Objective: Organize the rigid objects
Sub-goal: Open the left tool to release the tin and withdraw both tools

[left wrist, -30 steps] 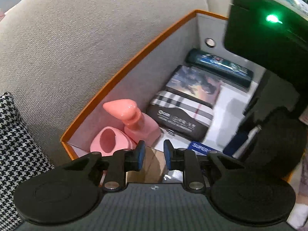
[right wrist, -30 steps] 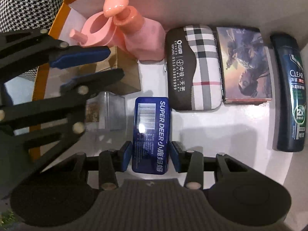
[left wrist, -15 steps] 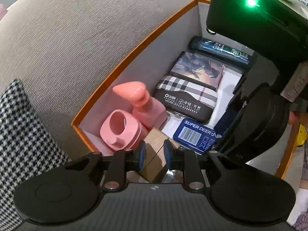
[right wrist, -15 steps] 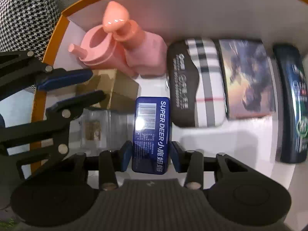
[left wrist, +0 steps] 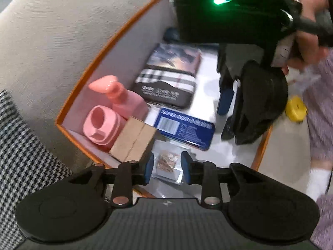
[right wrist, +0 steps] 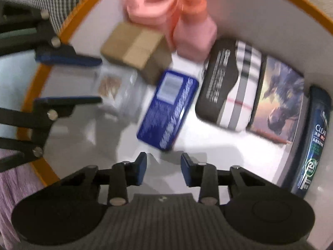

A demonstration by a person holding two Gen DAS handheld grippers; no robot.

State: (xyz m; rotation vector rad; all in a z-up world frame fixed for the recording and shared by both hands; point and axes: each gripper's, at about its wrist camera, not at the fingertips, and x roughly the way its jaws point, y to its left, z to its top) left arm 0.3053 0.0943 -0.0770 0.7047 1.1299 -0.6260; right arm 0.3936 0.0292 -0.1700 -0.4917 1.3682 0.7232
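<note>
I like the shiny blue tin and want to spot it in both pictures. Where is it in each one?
Left wrist view: the blue tin lies flat near the middle, just ahead of the left gripper.
Right wrist view: the blue tin lies slanted in the middle, ahead of the right gripper, which is open and not touching it.
Shared landmark: the brown cardboard box right beside it in both.

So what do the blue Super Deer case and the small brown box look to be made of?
The blue Super Deer case looks like painted metal tin, hedged: glossy sheen, rounded corners. The small brown box looks like matte cardboard, with a tape-like strip across its top.
</note>
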